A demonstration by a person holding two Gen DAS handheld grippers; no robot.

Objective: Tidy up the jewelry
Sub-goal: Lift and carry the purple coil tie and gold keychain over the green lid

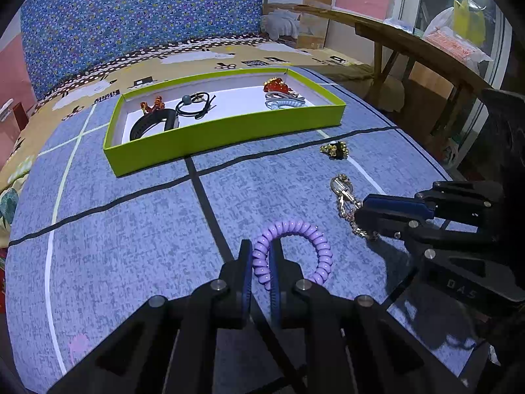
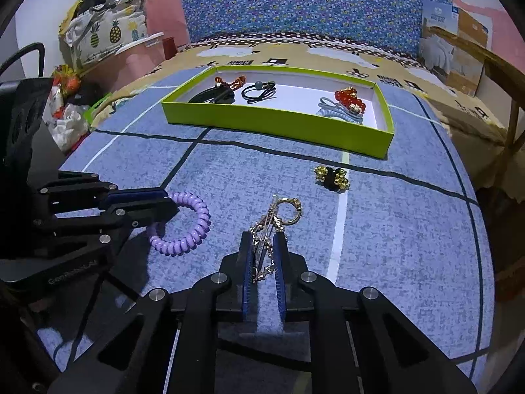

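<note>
A purple spiral hair tie (image 1: 295,249) is seen lying on the blue mat (image 1: 131,229), with its near-left coil clamped between the closed jaws of the left gripper (image 1: 262,259). Just to its right, a gold chain with a ring clasp (image 2: 279,220) is stretched along the mat, its near end caught between the jaws of the right gripper (image 2: 264,256), which are drawn narrowly together on it. A black scrunchie with gold beads (image 2: 332,177) is left farther out, near a white line, apart from both grippers. Beyond it a lime-green tray (image 1: 229,131) is placed across the mat; a black band (image 1: 152,124), a dark elastic with a bead (image 1: 193,106) and orange pieces (image 1: 151,105) are gathered at its left end, while a red beaded piece (image 1: 277,86) and a pale blue coil tie (image 1: 283,102) are kept at its right end.
</note>
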